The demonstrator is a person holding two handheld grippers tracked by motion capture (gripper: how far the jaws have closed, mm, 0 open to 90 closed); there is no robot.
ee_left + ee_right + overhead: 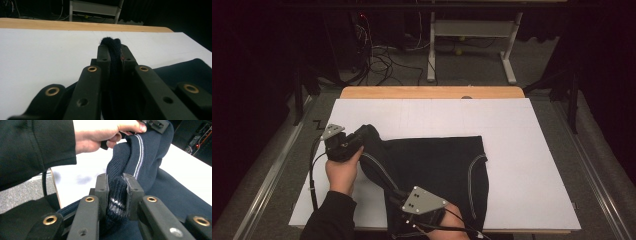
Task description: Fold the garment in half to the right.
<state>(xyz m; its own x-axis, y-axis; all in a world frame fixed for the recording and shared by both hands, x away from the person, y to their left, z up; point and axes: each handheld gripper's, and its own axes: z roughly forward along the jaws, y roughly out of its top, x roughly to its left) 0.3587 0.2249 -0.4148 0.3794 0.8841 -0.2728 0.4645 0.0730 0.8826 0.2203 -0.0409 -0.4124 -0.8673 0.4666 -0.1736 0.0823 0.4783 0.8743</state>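
Observation:
A dark navy knit garment (437,170) with thin white stripes lies on the white board (522,150), its left part lifted. My left gripper (360,136) is shut on a bunched fold of the garment (111,43) at the upper left corner, raised a little off the board. My right gripper (398,194) is shut on the garment's near edge (116,192), close to the board's front. Between the two grippers a striped edge (379,167) runs taut. The left hand (100,135) and its sleeve also appear in the right gripper view.
The white board covers a wooden table (432,92). Beyond it stand a white metal frame (472,30) and loose cables (382,60) on the grey floor. Bare white board stretches to the right of the garment and behind it.

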